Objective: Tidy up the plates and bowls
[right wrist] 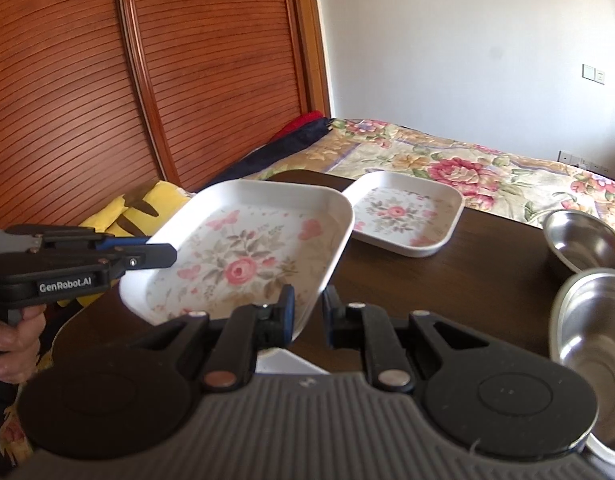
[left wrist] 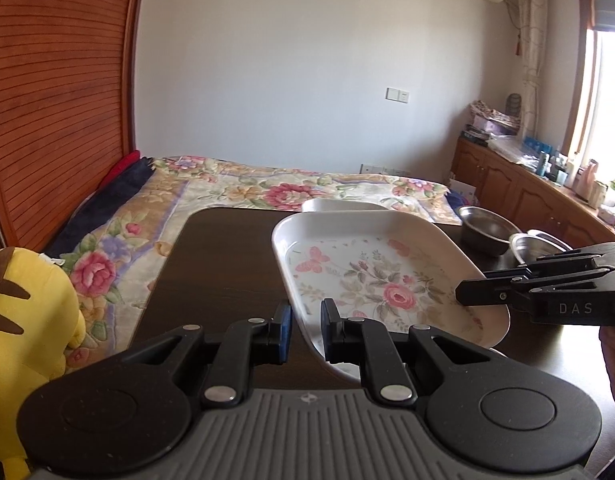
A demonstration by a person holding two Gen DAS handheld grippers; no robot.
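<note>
While tilted clear of table (right wrist: 467,280), clamping plate (right wrist: 239,248) at opposite rims.
Clenched on plate: left gripper (left wrist: 305,322), right gripper (right wrist: 307,310).

A big white square plate (right wrist: 243,248) with pink roses and butterflies was lifted off the table, tilted, its edges between the fingers of both claws. A smaller plate (right wrist: 407,216) like it lay flat further ahead of the right claw (right wrist: 309,312). Two shiny metal bowls (right wrist: 587,240) (right wrist: 599,336) sat upright, close together, to that claw's right.
</note>
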